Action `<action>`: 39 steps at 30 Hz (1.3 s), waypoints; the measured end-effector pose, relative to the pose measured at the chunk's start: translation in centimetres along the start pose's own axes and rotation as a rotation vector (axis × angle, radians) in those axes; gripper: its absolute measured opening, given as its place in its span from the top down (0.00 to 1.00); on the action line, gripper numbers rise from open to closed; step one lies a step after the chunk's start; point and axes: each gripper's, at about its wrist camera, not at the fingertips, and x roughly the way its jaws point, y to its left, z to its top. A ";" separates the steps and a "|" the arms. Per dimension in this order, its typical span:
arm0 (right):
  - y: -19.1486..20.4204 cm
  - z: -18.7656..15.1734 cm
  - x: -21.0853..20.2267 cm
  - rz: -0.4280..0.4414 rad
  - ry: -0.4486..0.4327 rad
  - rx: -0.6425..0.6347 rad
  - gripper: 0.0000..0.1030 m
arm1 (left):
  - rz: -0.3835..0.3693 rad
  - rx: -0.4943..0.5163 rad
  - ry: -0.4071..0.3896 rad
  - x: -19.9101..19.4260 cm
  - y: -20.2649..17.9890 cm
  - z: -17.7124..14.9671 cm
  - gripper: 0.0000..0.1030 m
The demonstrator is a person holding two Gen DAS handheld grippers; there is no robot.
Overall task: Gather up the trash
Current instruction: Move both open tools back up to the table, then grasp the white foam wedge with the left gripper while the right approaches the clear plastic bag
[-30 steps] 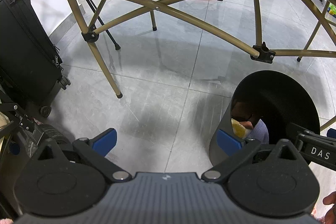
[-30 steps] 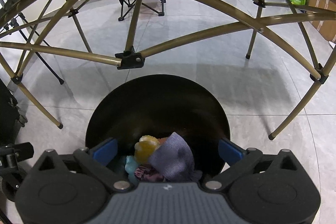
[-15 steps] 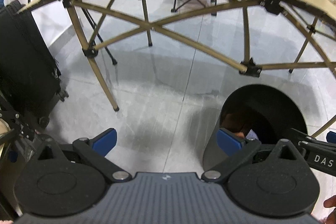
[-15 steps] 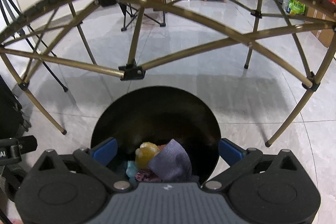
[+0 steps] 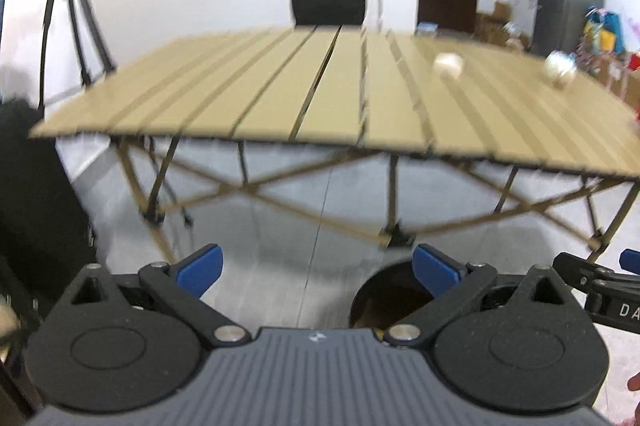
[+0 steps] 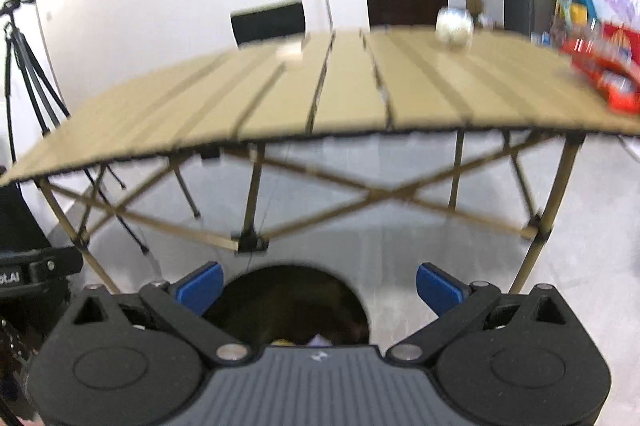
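Both claws, left and right, gape wide and empty above the floor bin, which holds some scraps. Remaining trash lies on the far surface: a pale lump, a crumpled ball, and a red wrapper at right, apparently; blur limits identification. Risk: a hurried reach could knock light pieces off the edge.

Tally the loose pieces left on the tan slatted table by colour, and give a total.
White or pale: 1, a small lump
Silvery: 1, a crumpled ball
Red: 1, a wrapper-like packet at the right edge
Total: 3. Motion blur hides finer detail on the table.
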 end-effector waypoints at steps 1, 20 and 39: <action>-0.3 0.6 -0.8 -0.003 -0.028 -0.005 0.00 | -0.008 0.005 -0.018 -0.5 -0.5 0.7 0.00; -8.3 10.6 -3.9 -0.011 -0.295 0.048 0.00 | -0.063 0.111 -0.157 -0.5 -9.2 10.4 0.00; -11.6 16.3 4.2 -0.076 -0.260 -0.020 0.00 | -0.053 0.125 -0.077 10.9 -12.6 17.1 0.00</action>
